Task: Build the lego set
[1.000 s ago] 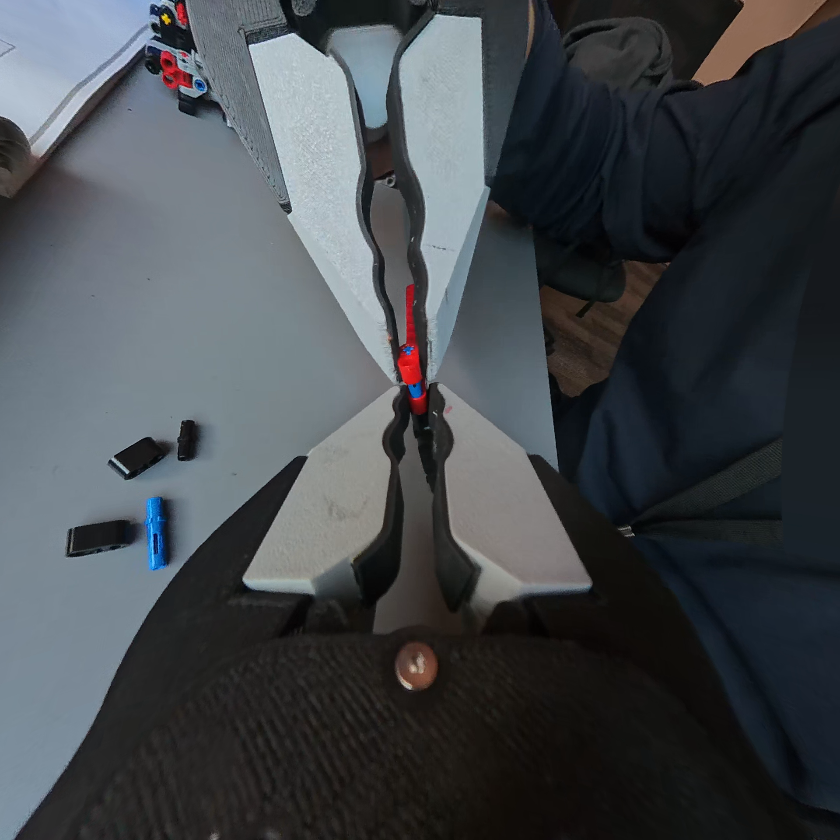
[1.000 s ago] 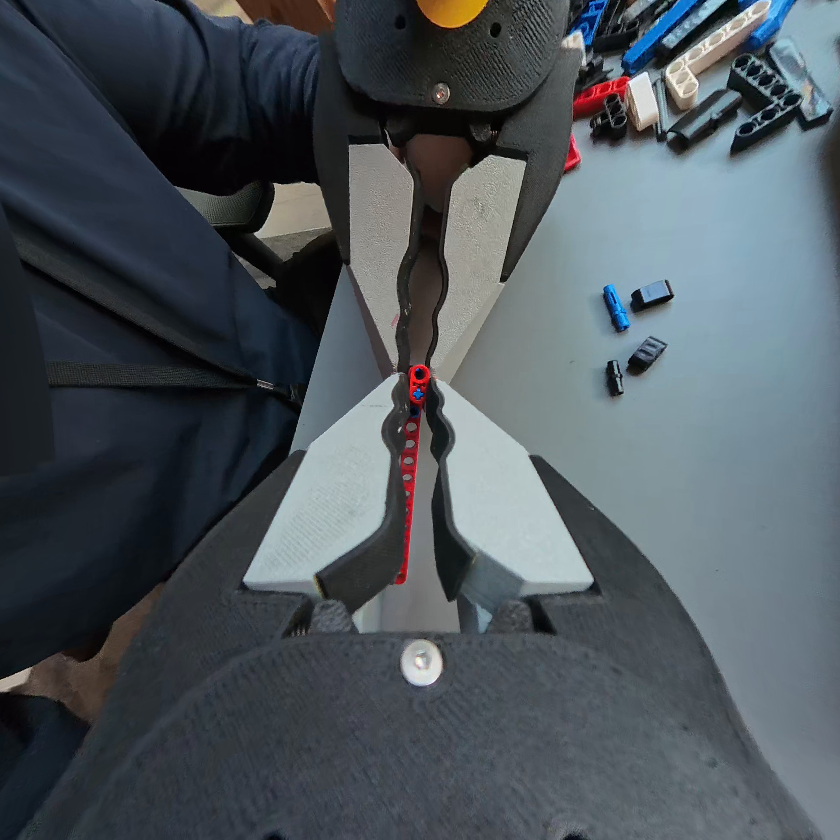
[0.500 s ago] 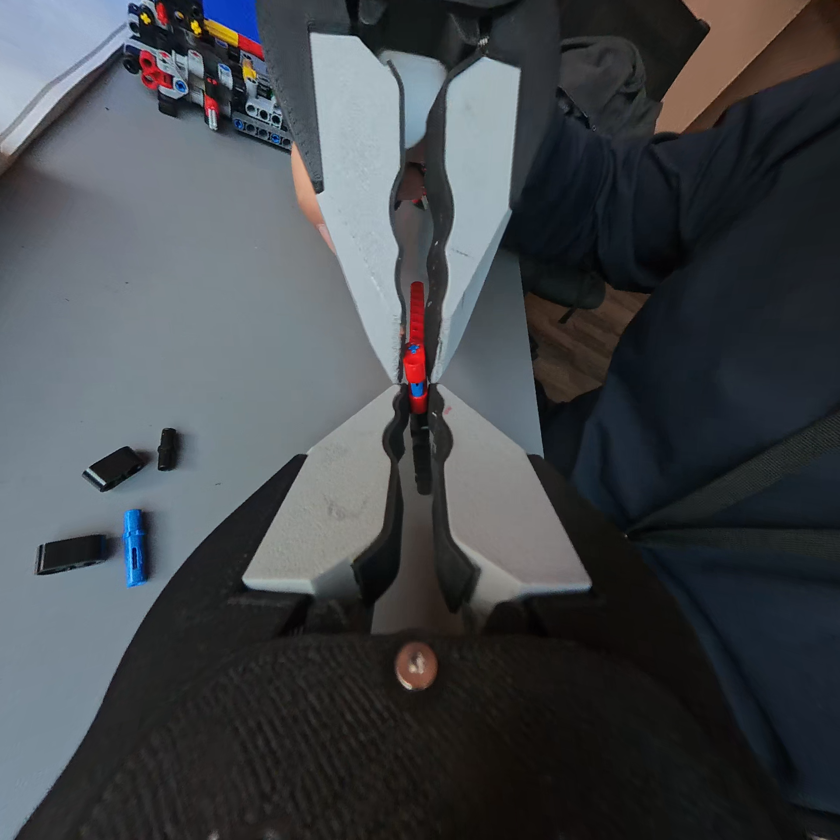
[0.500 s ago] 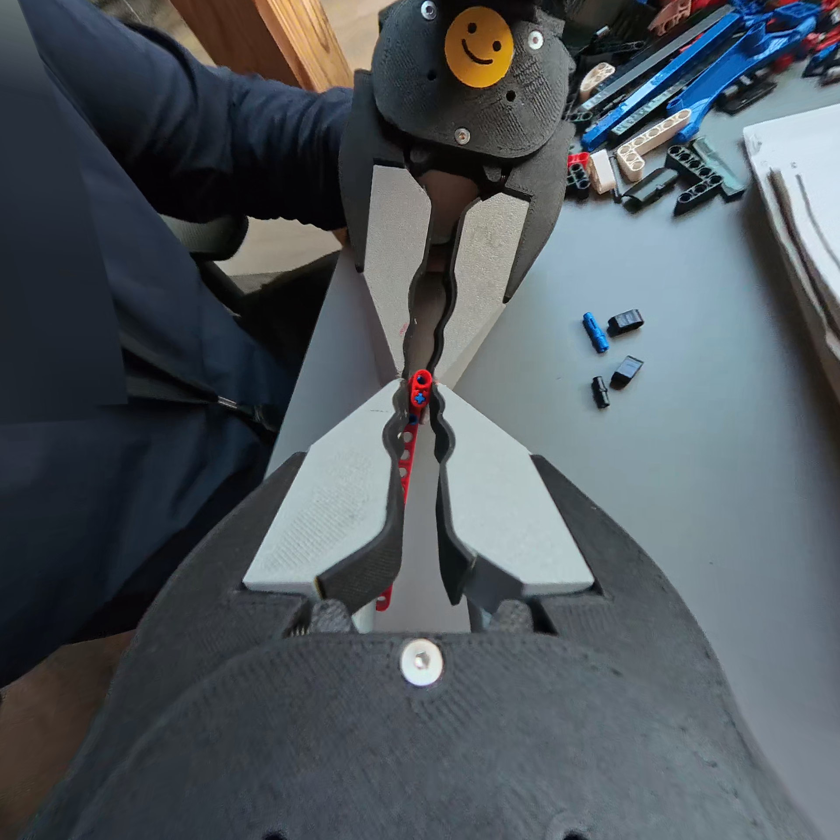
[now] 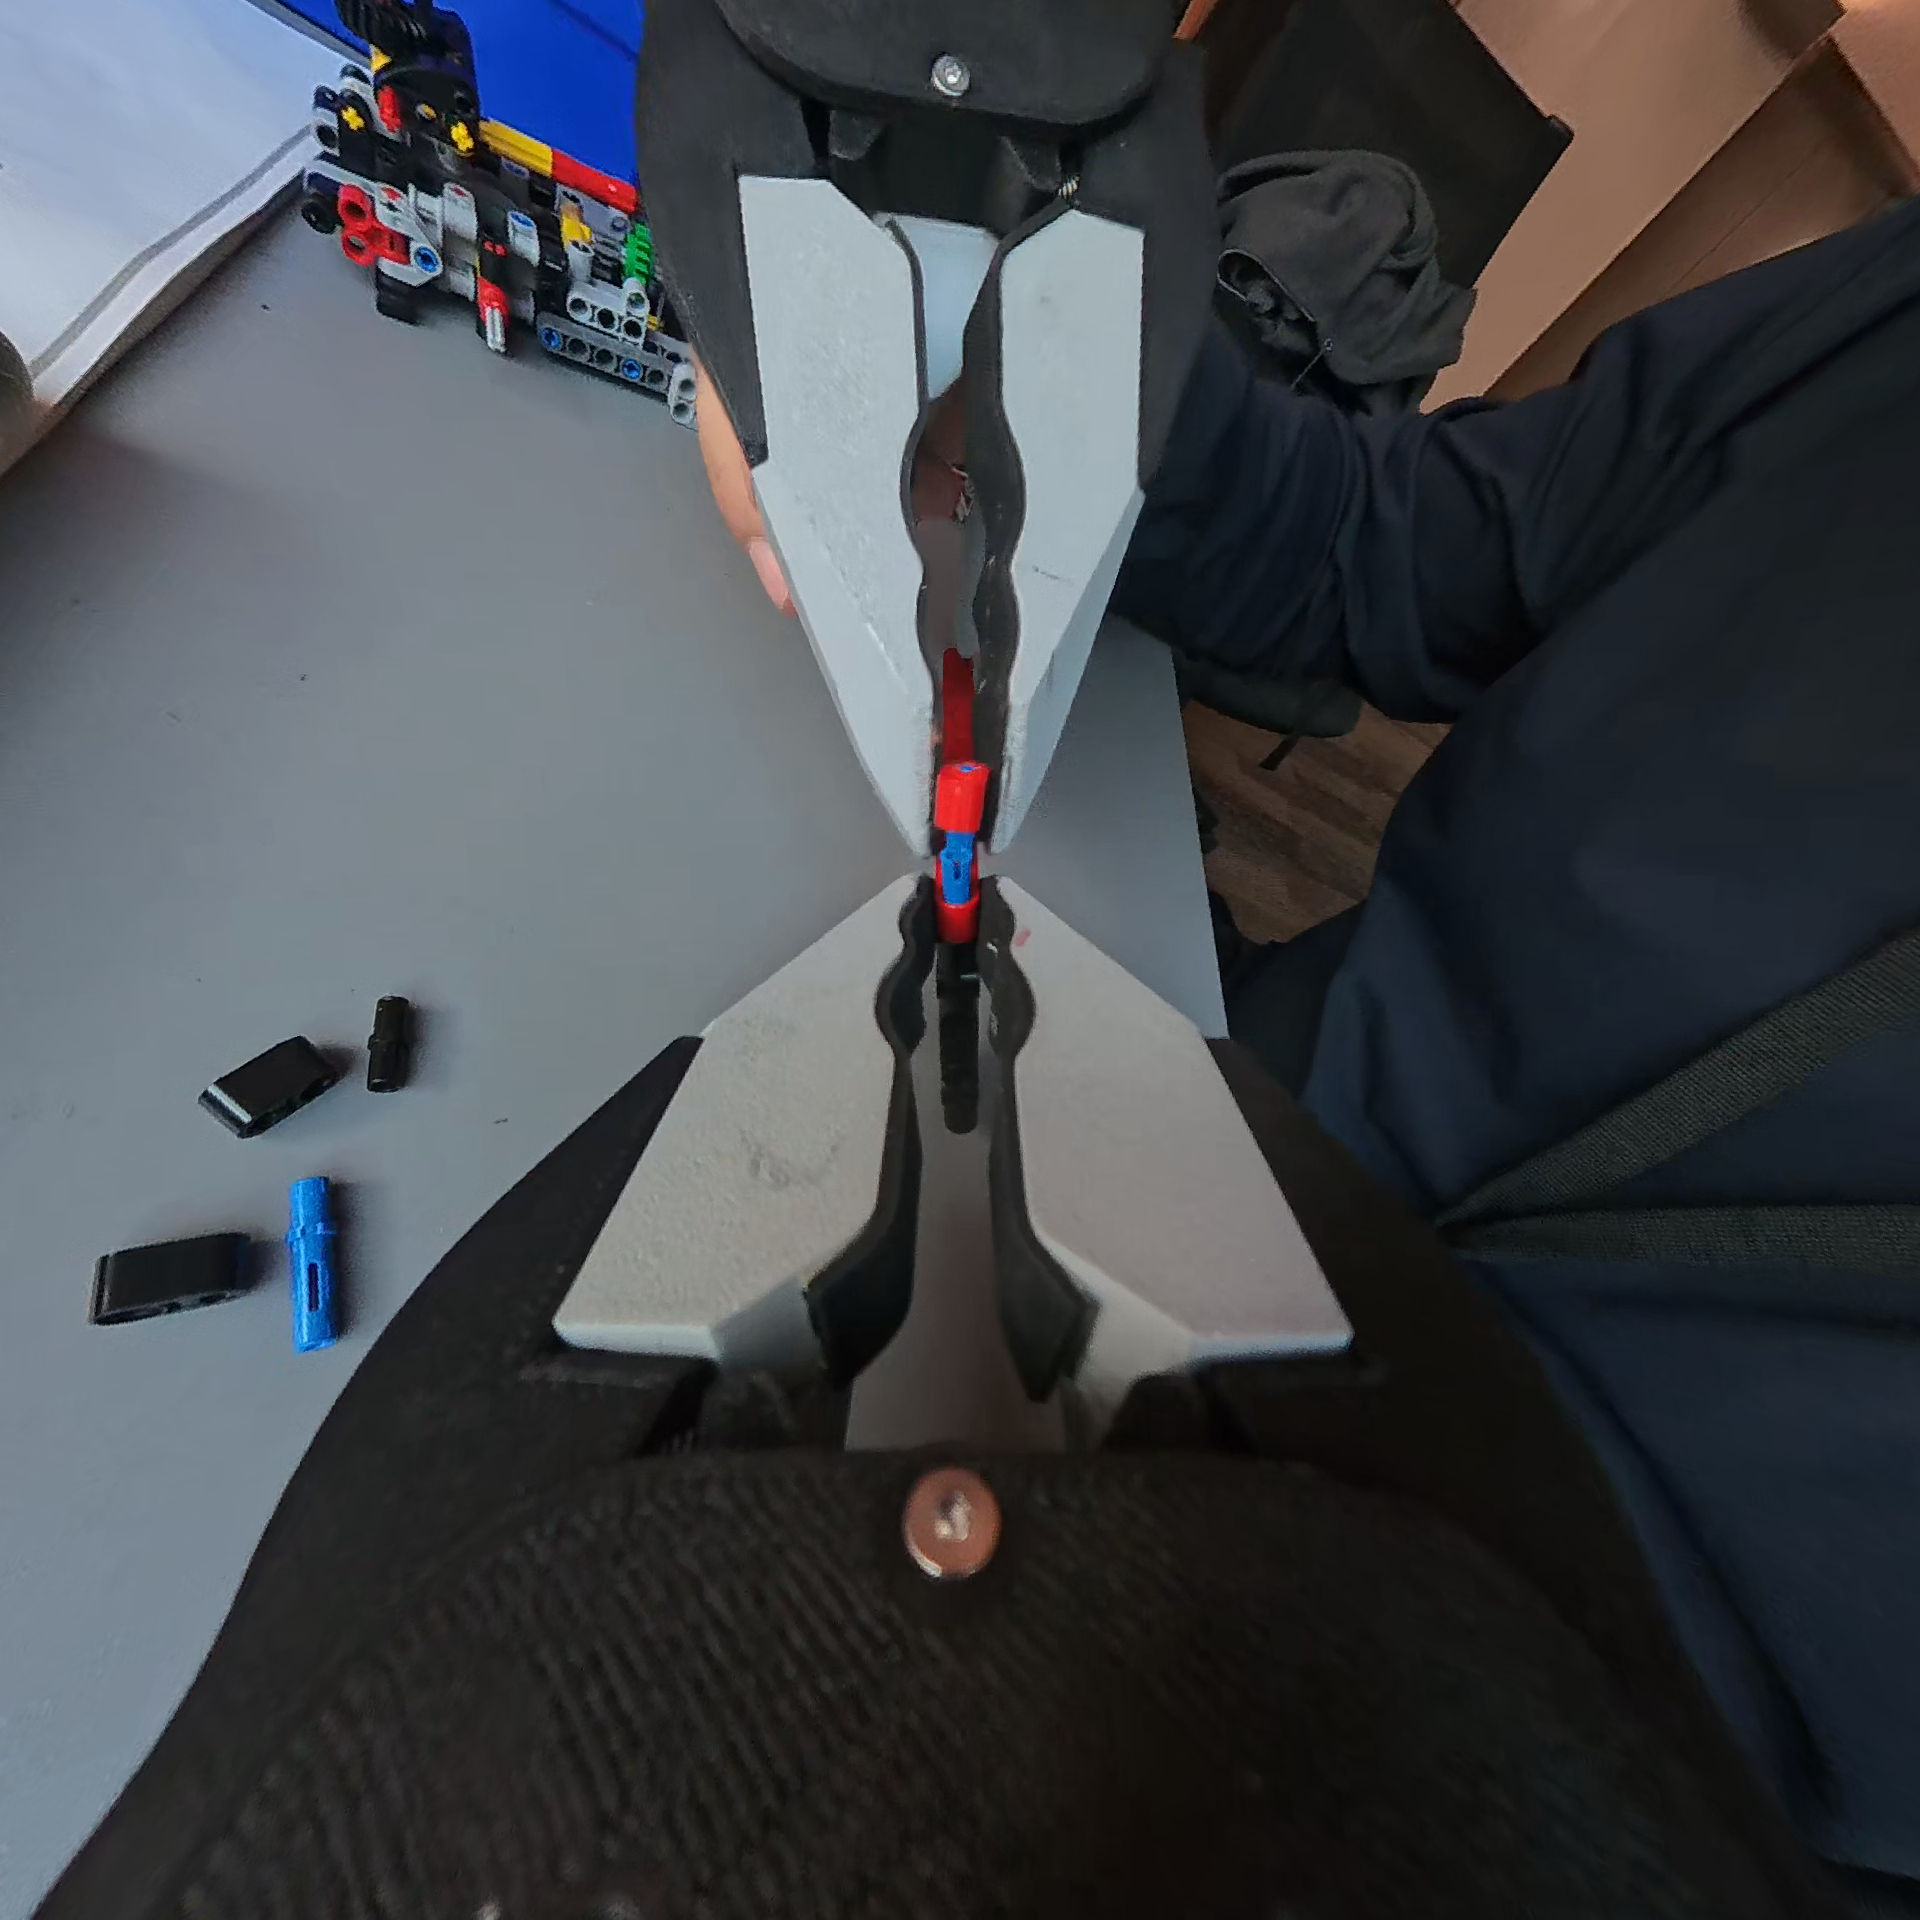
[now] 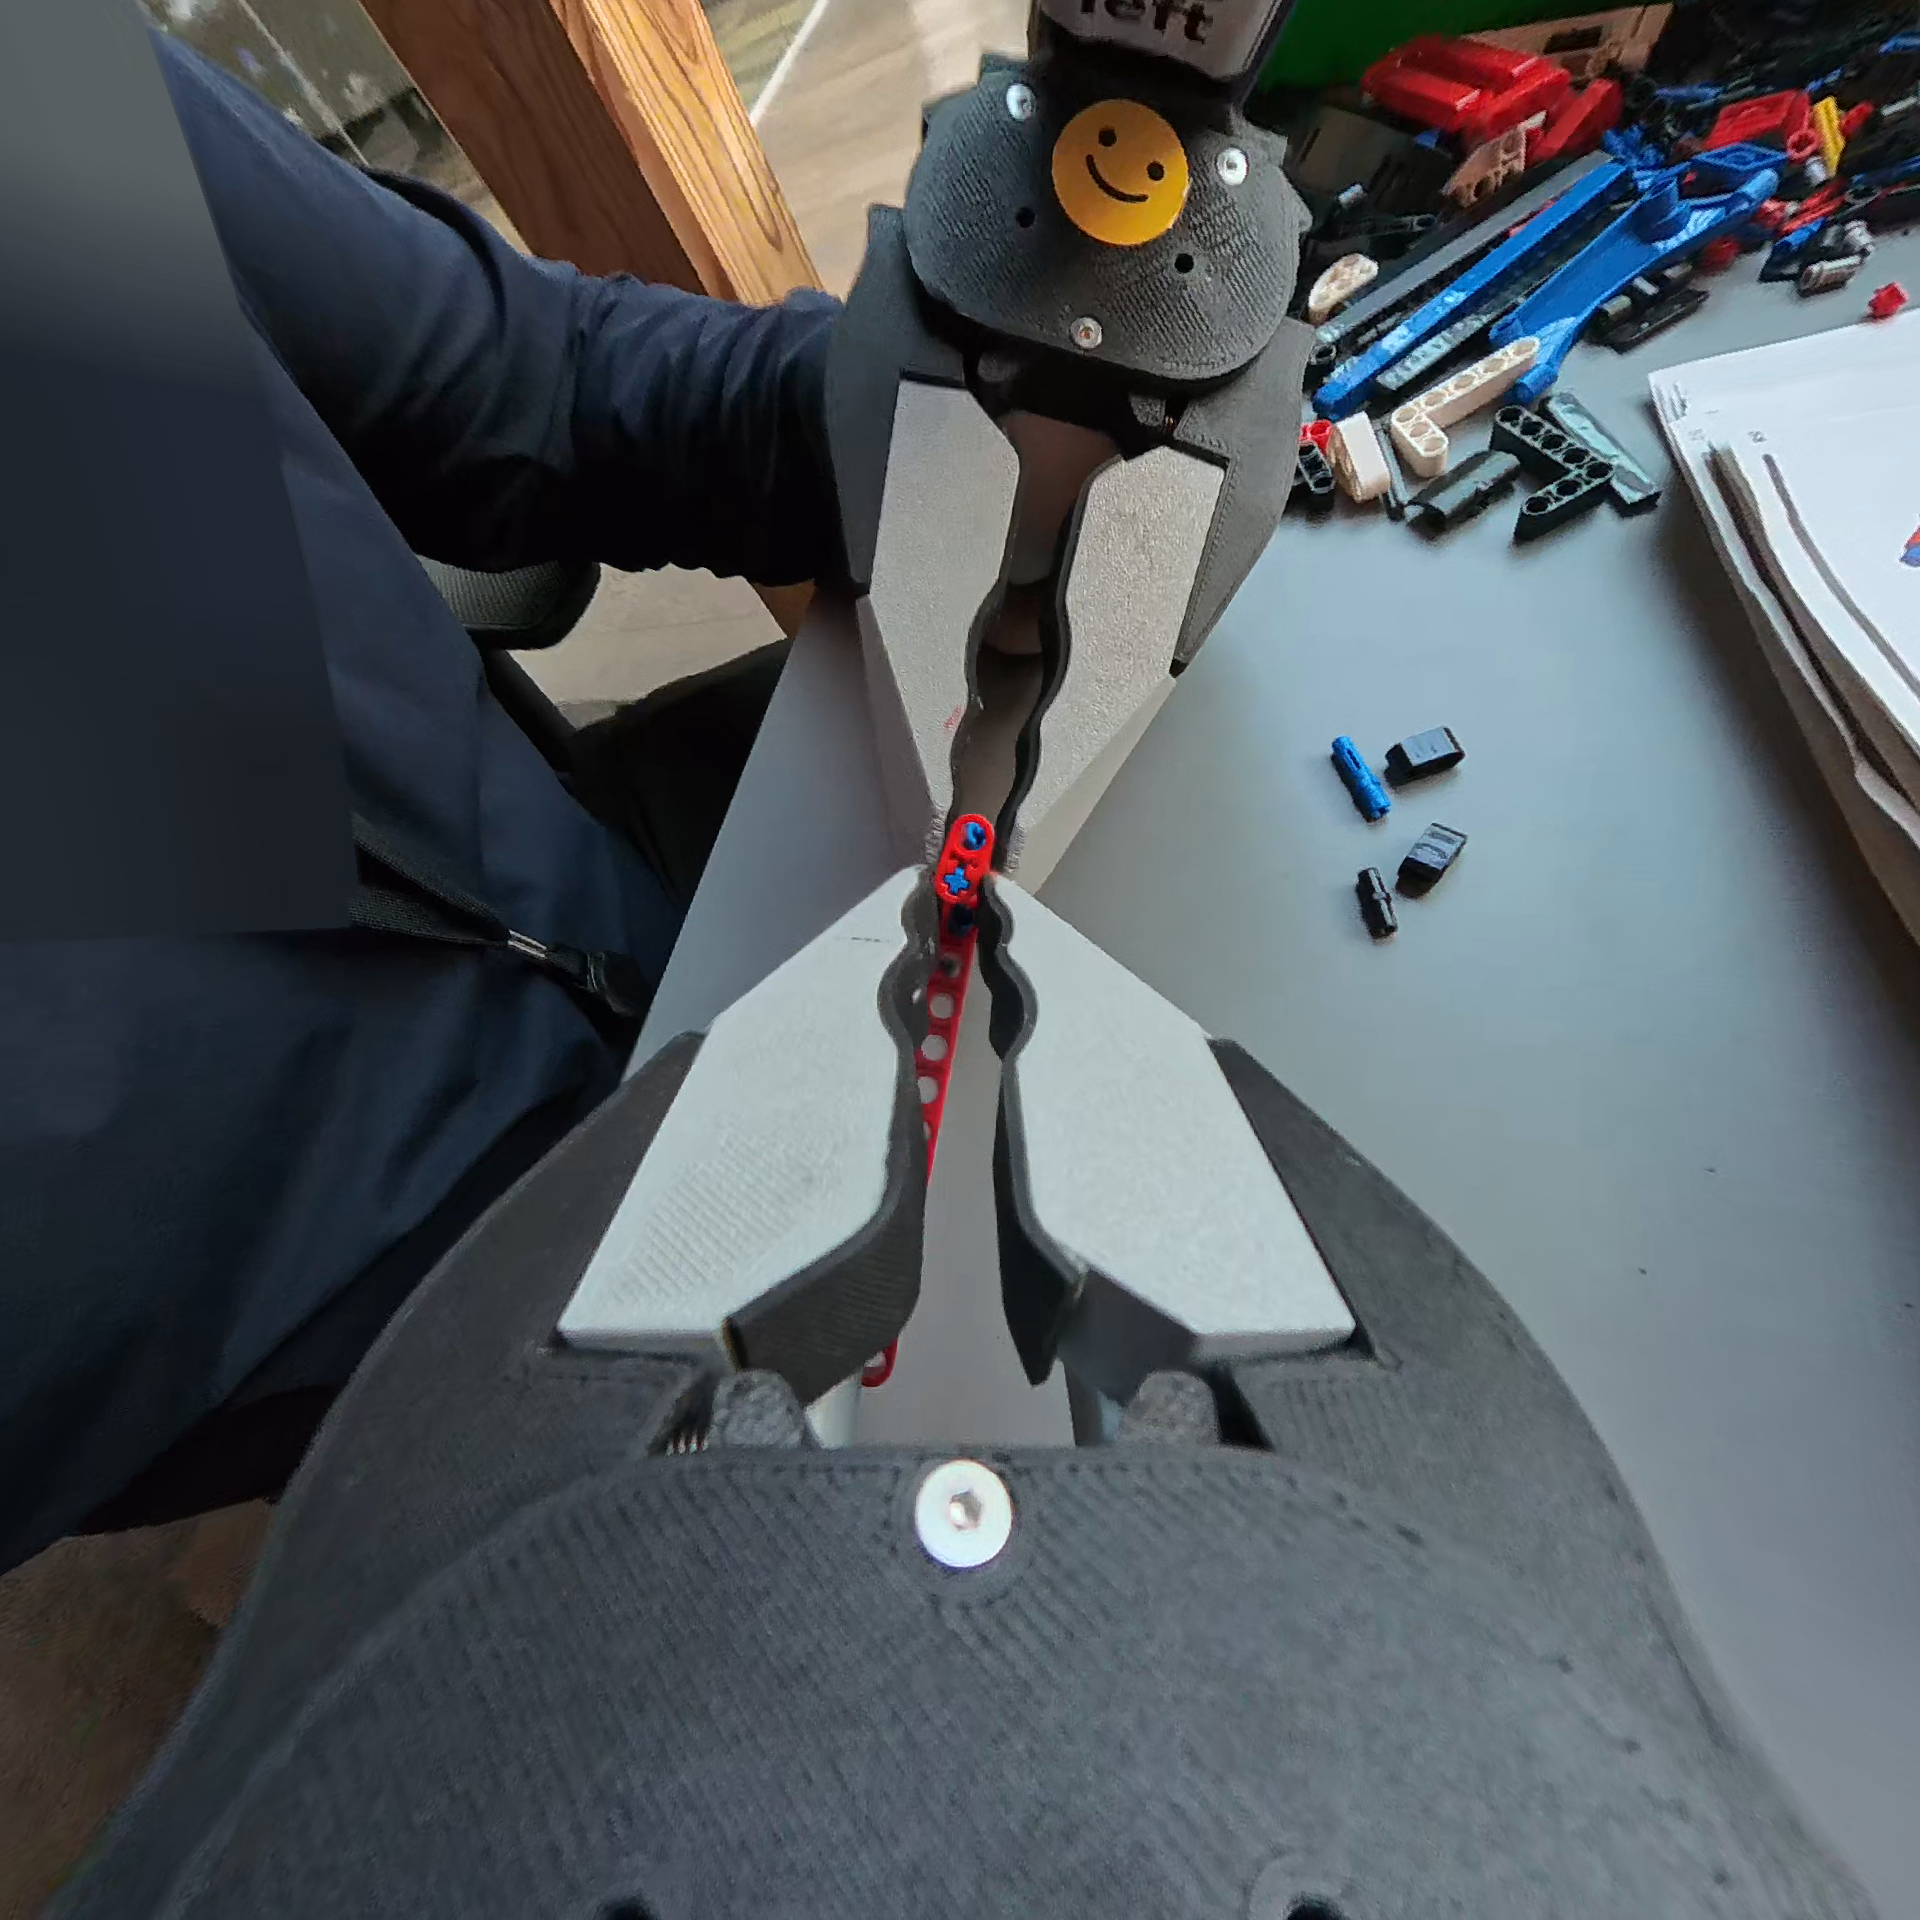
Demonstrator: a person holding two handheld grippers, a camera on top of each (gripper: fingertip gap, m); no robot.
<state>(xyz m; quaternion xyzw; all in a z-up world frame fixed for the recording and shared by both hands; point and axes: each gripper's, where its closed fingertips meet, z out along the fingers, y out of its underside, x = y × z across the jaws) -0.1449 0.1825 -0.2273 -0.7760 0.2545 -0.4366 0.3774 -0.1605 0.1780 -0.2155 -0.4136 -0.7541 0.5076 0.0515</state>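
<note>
My left gripper [image 5: 956,883] and right gripper [image 6: 961,883] meet tip to tip above the grey table's [image 5: 416,727] near edge. The left gripper is shut on a black ribbed pin piece [image 5: 957,1039] with a red collar [image 5: 956,916] at its tip. The right gripper is shut on a thin red beam with holes [image 6: 940,1039] that runs back between its pads. A small red two-hole link [image 6: 964,862] with blue pins sits at the beam's front end. A blue pin [image 5: 956,862] bridges the two held parts. The right gripper [image 5: 961,847] also shows from above in the left wrist view, and the left gripper [image 6: 982,821] shows in the right wrist view.
A loose blue pin [image 5: 312,1262], two black links [image 5: 272,1084] and a black pin [image 5: 388,1042] lie on the table. A built block model [image 5: 488,249] stands at the back. A pile of blue, red and black parts [image 6: 1558,312] and a paper booklet [image 6: 1818,540] lie beyond. A person's dark sleeve [image 5: 1455,520] is close.
Both grippers stay shut and tip to tip on the same parts. Both have tilted, so more of the far table shows in each view. The loose parts on the table have not moved.
</note>
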